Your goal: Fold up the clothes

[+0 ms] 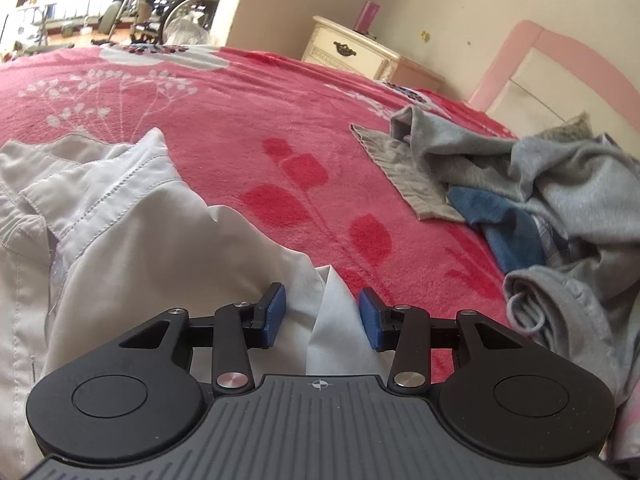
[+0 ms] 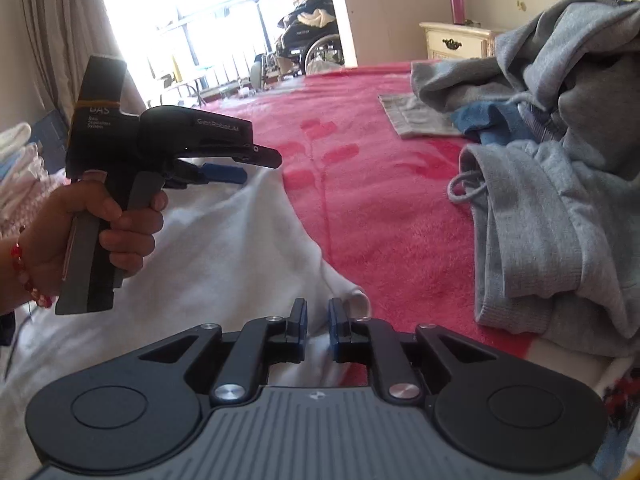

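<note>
A white shirt (image 1: 132, 248) lies spread at the near left of the red floral blanket (image 1: 260, 120), collar toward the left. My left gripper (image 1: 323, 316) hovers open over the shirt's right edge, with a pointed fold of white cloth between its blue pads. In the right wrist view the same shirt (image 2: 224, 248) fills the lower left. My right gripper (image 2: 319, 322) is closed to a narrow gap on a bunched edge of it, beside the cuff (image 2: 357, 300). A hand (image 2: 120, 232) holds the left gripper (image 2: 240, 168) over the shirt's far part.
A heap of grey clothes (image 1: 560, 184) (image 2: 560, 160) with a blue item (image 1: 504, 220) sits at the right. A flat grey-beige piece (image 1: 400, 168) lies beside it. A cream nightstand (image 1: 360, 52), pink headboard (image 1: 560, 44) and wheelchair (image 1: 180, 4) stand beyond the bed.
</note>
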`<state>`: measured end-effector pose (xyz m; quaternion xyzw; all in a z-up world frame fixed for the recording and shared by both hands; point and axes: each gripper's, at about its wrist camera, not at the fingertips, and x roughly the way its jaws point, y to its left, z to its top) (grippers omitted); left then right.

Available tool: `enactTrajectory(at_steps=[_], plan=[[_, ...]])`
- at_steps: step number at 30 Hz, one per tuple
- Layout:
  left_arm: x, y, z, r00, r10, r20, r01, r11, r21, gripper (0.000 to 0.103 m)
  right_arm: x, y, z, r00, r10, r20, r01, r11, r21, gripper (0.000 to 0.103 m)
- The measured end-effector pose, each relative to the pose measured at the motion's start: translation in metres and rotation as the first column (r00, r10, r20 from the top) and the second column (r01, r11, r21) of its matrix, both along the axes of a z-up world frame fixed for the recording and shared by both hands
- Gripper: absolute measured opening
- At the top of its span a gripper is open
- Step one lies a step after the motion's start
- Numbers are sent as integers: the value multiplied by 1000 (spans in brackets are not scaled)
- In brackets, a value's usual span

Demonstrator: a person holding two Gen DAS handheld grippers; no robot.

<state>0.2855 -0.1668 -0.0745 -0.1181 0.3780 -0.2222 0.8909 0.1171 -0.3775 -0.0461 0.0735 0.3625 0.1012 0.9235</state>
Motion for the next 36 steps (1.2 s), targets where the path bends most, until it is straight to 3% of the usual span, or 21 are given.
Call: enactTrajectory(at_steps=[9,21,23,26,29,33,36], plan=[[-19,53,71,997,76,10,-75,994,-82,54,-17,35,45,997,48,52,-49,999,20,13],[-140,184,190,995,81,53,-78,995,-56,62,-50,117,104,966,249,73,-256,960,112,22],[-162,212,191,988,147,39,-145,988,-46,63,-56,132,114,956,284,78,-292,948,125,25],[-196,257,186,963,271,10,-270,962,-27,65,-60,163,129,914,397,86,-405,908,110,28],[-229,301,180,920,391,-16,-391,920,-3,66,-64,195,140,858,509,70,-514,847,134,30],[-274,361,172,839,542,-46,-541,841,32,67,-60,237,141,796,605,-11,-592,782,197,31],[-308,406,166,762,644,-64,-642,765,62,67,-58,258,136,771,633,-70,-604,761,235,31]])
